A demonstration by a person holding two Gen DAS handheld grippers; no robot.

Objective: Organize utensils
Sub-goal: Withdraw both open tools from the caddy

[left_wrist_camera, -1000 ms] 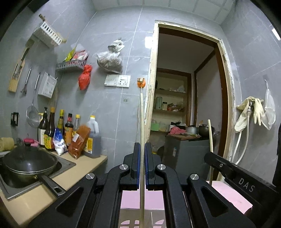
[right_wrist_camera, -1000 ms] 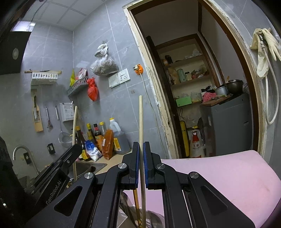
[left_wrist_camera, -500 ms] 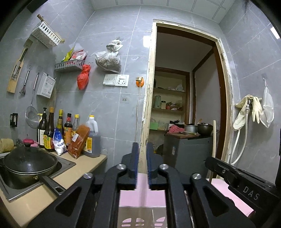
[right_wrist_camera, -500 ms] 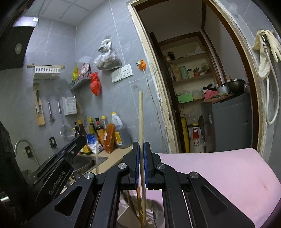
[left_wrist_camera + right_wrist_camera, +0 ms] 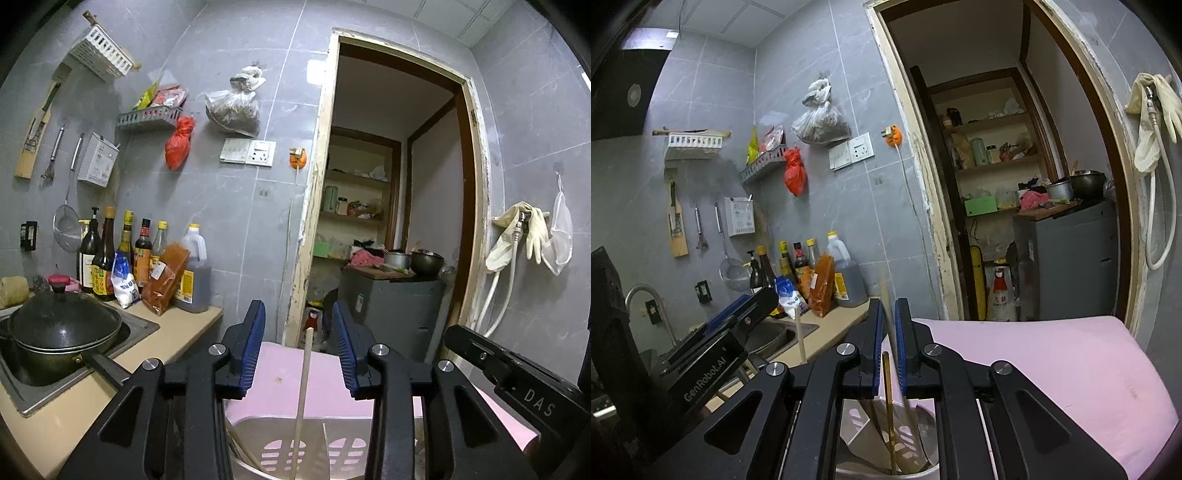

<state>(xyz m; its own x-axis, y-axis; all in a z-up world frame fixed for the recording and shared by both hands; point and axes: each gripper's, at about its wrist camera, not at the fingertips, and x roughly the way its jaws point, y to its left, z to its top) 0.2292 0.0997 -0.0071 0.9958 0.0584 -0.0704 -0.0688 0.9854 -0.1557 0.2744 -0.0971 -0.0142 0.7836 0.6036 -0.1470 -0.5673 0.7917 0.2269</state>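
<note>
My left gripper [image 5: 298,343] is open above a metal utensil holder [image 5: 295,446]. A pale wooden chopstick [image 5: 302,398] stands in the holder between the spread fingers, touching neither. My right gripper [image 5: 889,332] has its jaws slightly apart. A blurred pale chopstick [image 5: 891,332] runs between them down toward the holder [image 5: 890,439], which also contains a darker chopstick [image 5: 888,406]. The left gripper shows in the right wrist view [image 5: 738,317] at the left, with the pale chopstick [image 5: 801,341] beside it.
A pink board [image 5: 1034,369] lies under the holder. A counter [image 5: 110,373] at the left carries a black lidded wok [image 5: 59,332] and several sauce bottles [image 5: 140,258]. An open doorway [image 5: 391,206] is straight ahead. Gloves [image 5: 517,236] hang on the right wall.
My left gripper opened and its chopstick dropped down into the holder. My right gripper's jaws have parted slightly and its chopstick now appears blurred and lower.
</note>
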